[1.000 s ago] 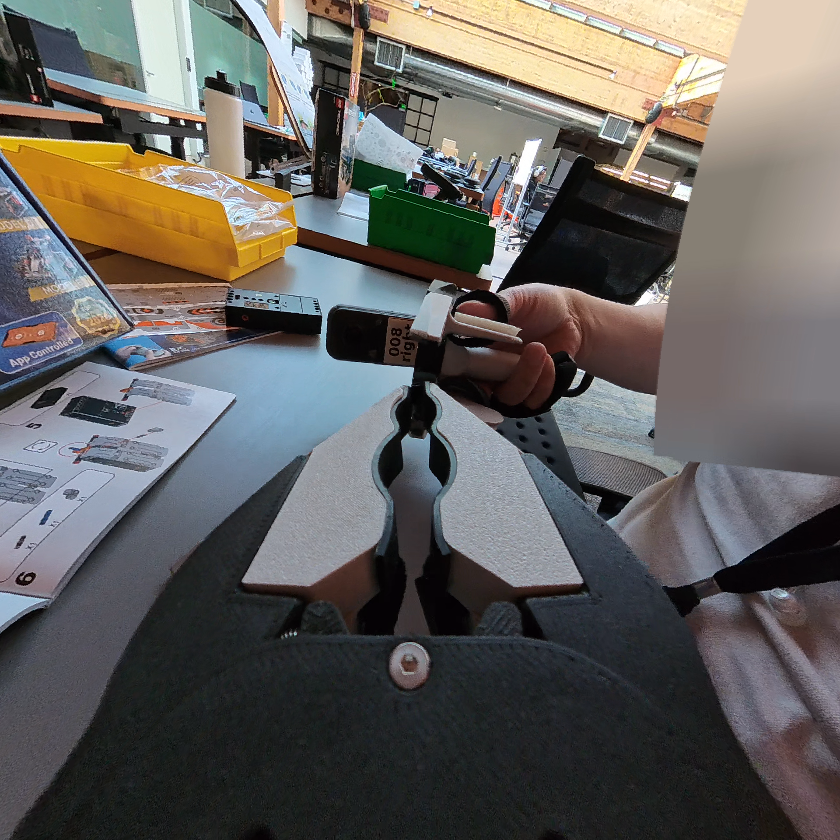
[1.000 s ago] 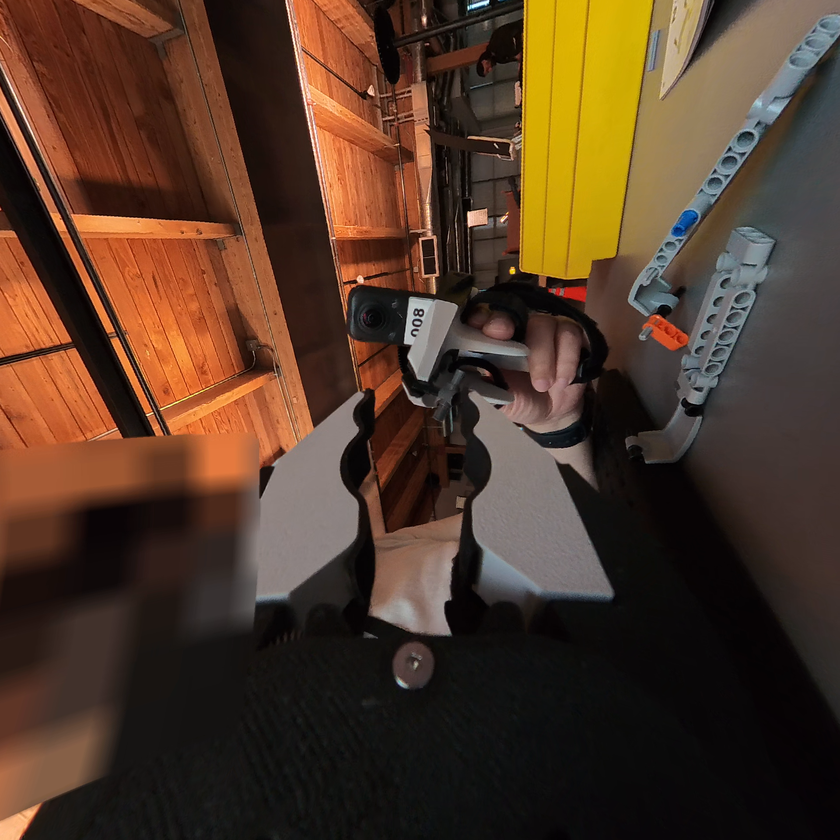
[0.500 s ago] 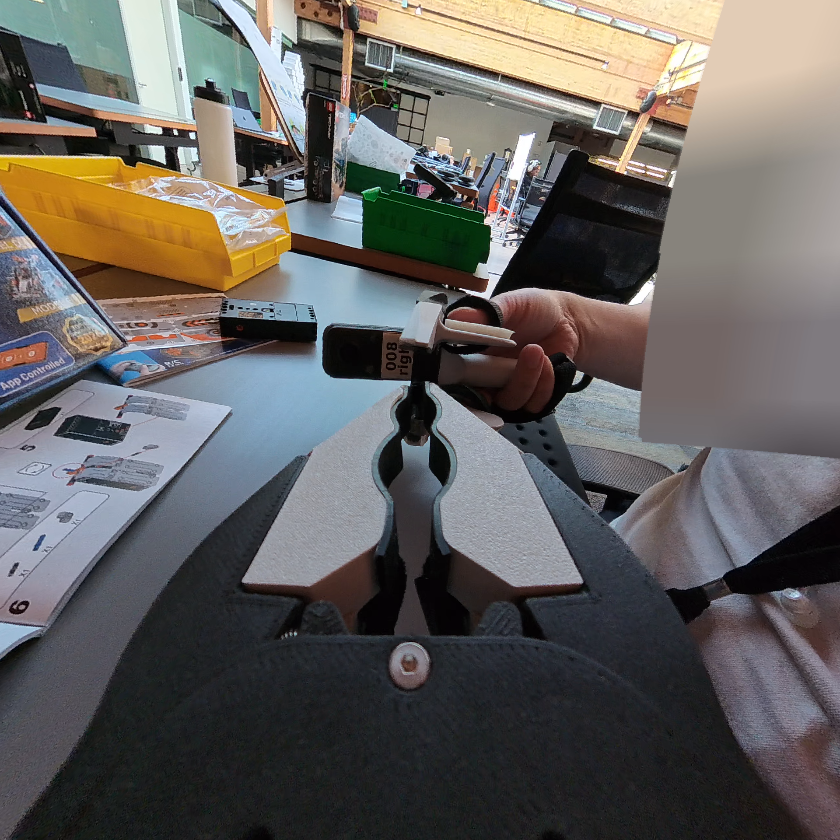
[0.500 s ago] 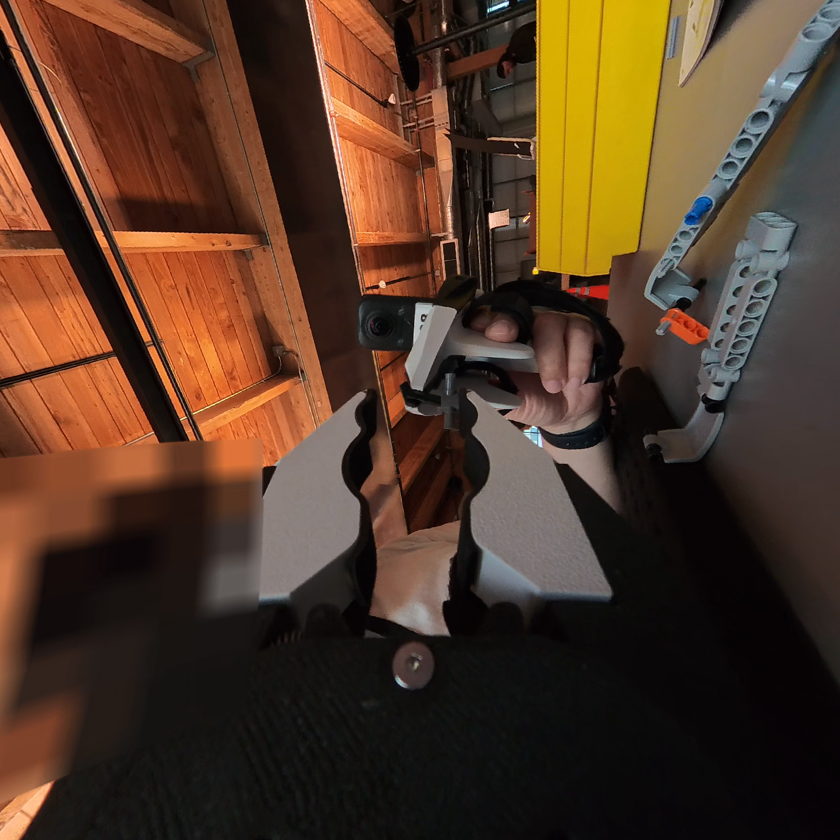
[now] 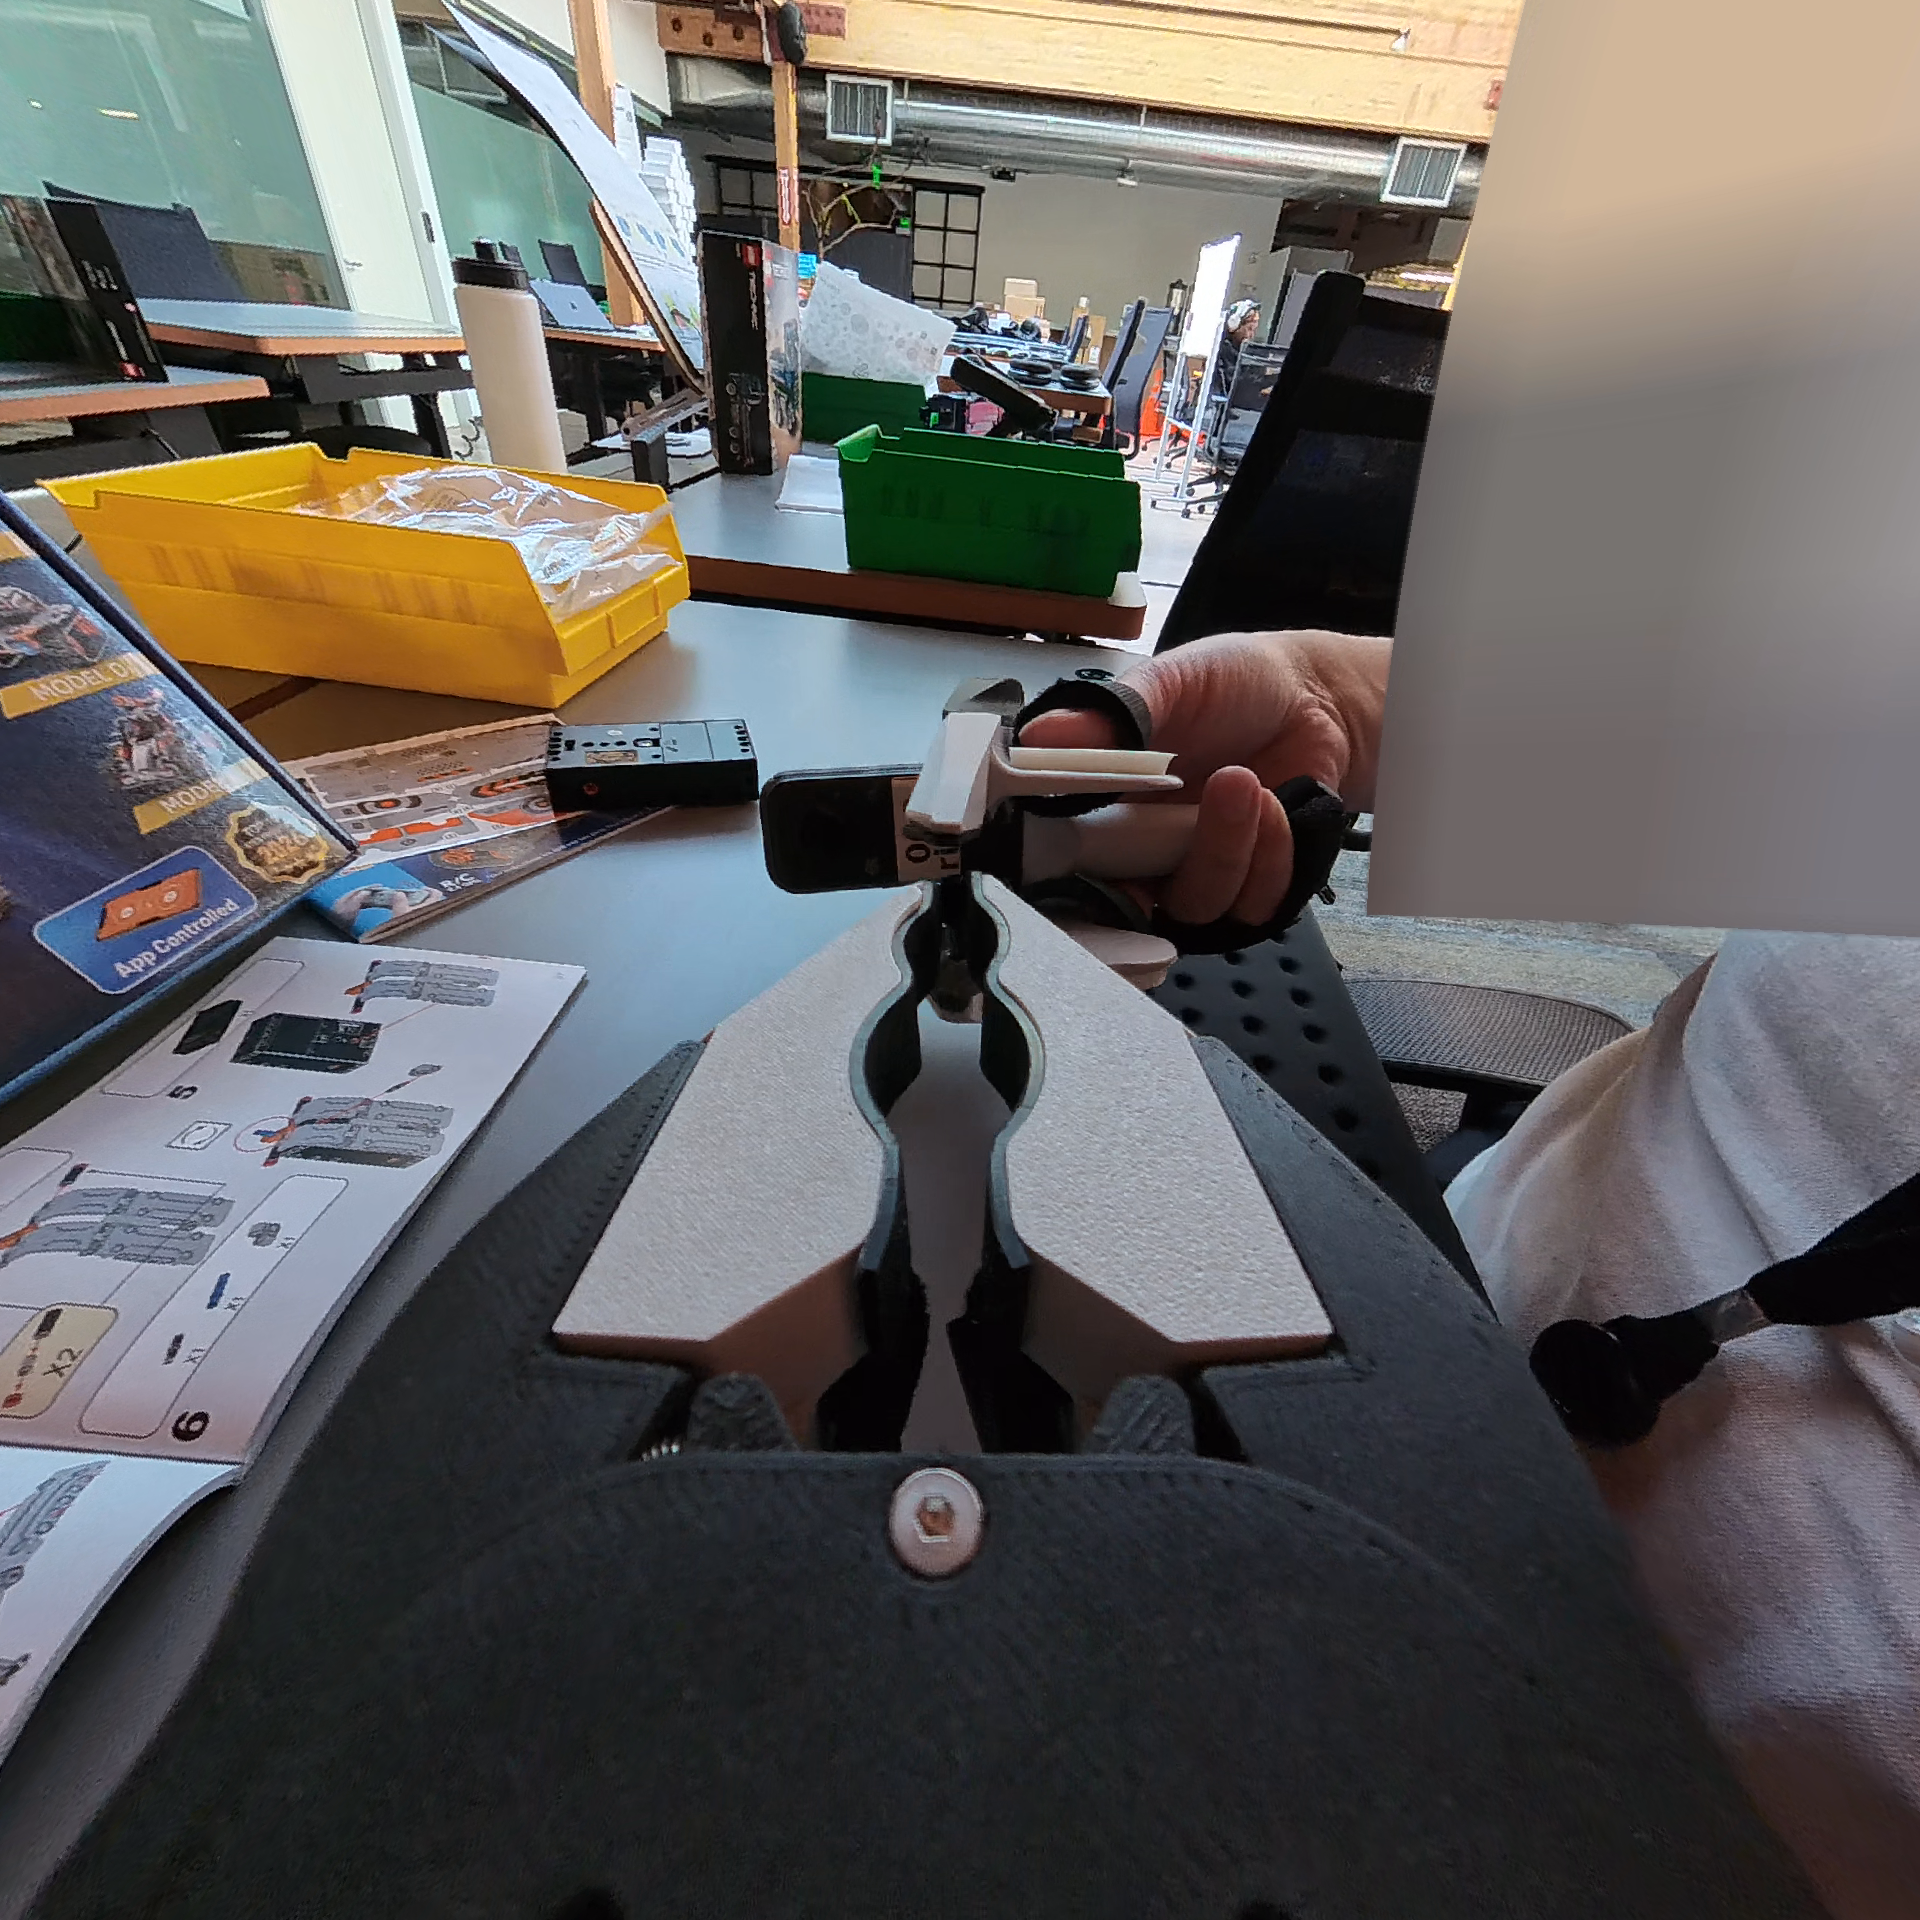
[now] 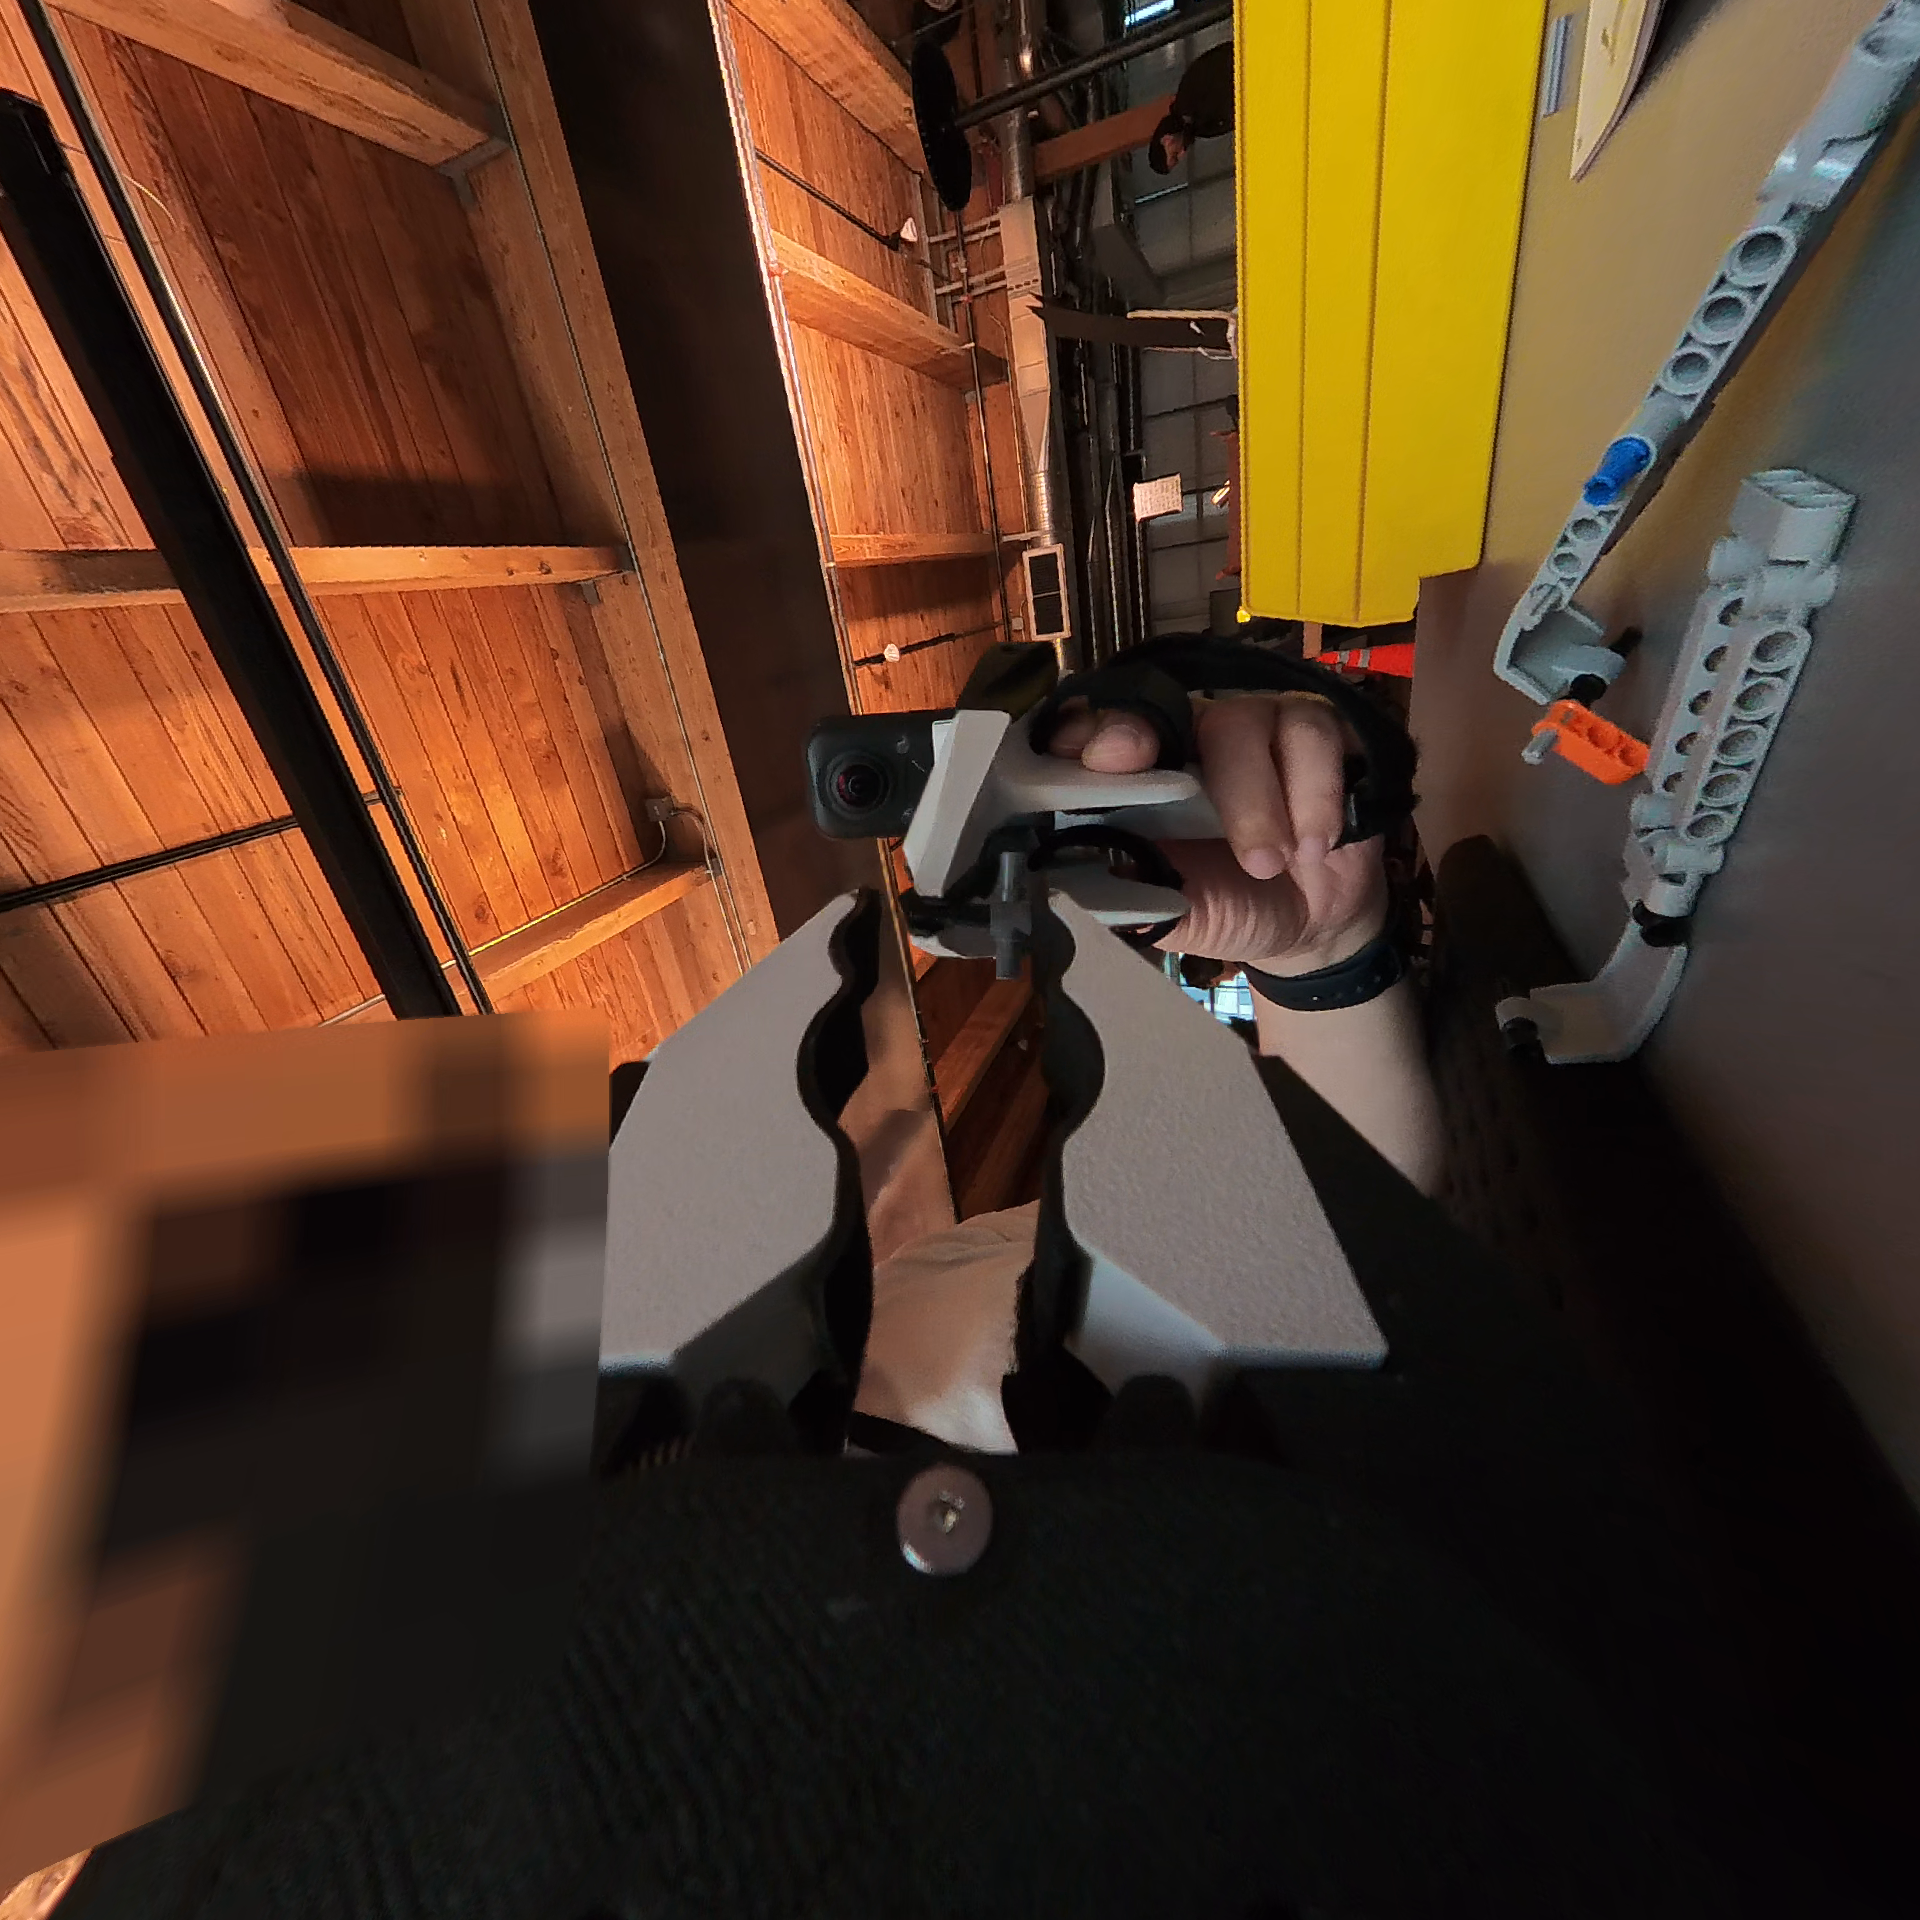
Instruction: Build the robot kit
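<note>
My left gripper (image 5: 951,914) is shut on a small dark grey toy-building piece (image 5: 954,987), held above the table edge. In the right wrist view the piece (image 6: 1006,914) stands out between the left gripper's white fingers. My right gripper (image 6: 956,914) is open and faces the left one, turned on its side. The piece sits at its fingertips, close to the right-hand one; I cannot tell whether they touch. A hand (image 5: 1247,748) holds the right gripper.
On the grey table (image 5: 727,675) are a yellow bin (image 5: 364,603), a black block (image 5: 649,764), open instruction booklets (image 5: 260,1143) and a dark box (image 5: 125,831). Grey holed beams (image 6: 1725,727) with an orange part (image 6: 1590,738) lie nearby. A green bin (image 5: 987,520) stands behind. The grippers are tip to tip, or close to it.
The two grippers have drawn slightly closer, and the grey piece now sits at the right gripper's fingertips. Both jaws stand as before.
</note>
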Action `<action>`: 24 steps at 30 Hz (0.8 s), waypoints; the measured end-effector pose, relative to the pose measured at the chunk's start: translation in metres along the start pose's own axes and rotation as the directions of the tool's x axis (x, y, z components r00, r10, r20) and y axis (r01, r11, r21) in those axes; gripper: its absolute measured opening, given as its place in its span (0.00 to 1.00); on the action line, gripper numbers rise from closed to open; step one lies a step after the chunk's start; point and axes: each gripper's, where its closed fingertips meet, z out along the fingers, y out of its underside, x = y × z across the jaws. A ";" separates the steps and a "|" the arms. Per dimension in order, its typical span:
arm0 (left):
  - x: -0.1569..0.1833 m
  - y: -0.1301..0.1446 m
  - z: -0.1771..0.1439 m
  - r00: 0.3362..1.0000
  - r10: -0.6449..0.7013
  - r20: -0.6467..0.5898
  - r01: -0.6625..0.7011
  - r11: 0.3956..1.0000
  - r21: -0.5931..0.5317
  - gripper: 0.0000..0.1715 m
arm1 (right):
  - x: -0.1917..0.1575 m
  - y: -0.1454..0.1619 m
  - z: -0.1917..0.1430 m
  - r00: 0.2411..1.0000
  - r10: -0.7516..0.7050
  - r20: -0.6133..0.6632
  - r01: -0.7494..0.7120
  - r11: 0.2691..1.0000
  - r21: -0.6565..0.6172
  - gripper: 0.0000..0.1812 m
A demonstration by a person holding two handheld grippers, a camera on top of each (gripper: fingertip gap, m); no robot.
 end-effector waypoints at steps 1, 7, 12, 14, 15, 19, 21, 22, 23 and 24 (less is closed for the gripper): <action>0.000 0.000 0.000 1.000 -0.004 -0.003 0.004 1.000 0.002 0.00 | 0.000 0.000 0.001 1.000 0.005 0.005 -0.005 1.000 -0.001 0.15; -0.001 0.000 -0.001 1.000 0.002 -0.001 -0.002 1.000 0.004 0.01 | 0.002 -0.001 0.001 1.000 0.017 0.014 -0.017 1.000 0.002 0.14; -0.002 0.002 0.000 1.000 0.007 0.002 -0.007 1.000 -0.010 0.01 | 0.003 0.001 0.004 0.999 0.030 0.022 -0.030 0.999 -0.013 0.13; -0.001 0.002 0.000 1.000 0.006 0.000 -0.006 1.000 -0.011 0.01 | 0.003 0.003 0.006 0.999 0.030 0.022 -0.029 0.999 -0.023 0.13; -0.001 0.002 0.000 1.000 0.006 0.004 -0.006 1.000 -0.006 0.01 | 0.003 0.003 0.006 0.999 0.028 0.025 -0.028 0.999 -0.023 0.13; -0.003 0.003 -0.002 1.000 -0.012 0.007 0.012 1.000 -0.007 0.01 | -0.002 0.008 0.009 0.999 0.024 0.045 -0.022 0.999 -0.050 0.13; -0.002 0.002 -0.003 1.000 -0.025 0.002 0.025 1.000 0.003 0.01 | -0.001 0.008 0.009 0.999 0.005 0.033 -0.003 0.998 -0.055 0.12; -0.002 0.001 -0.003 1.000 -0.030 -0.001 0.030 1.000 0.008 0.01 | -0.001 0.009 0.009 1.000 -0.007 0.027 0.009 0.998 -0.060 0.11; -0.001 0.001 -0.004 0.999 -0.034 -0.005 0.034 0.999 0.012 0.01 | -0.001 0.009 0.010 1.000 -0.018 0.019 0.020 0.998 -0.064 0.11; -0.001 0.001 -0.004 0.999 -0.037 -0.008 0.038 0.999 0.014 0.01 | -0.001 0.008 0.010 1.000 -0.027 0.014 0.028 0.998 -0.064 0.11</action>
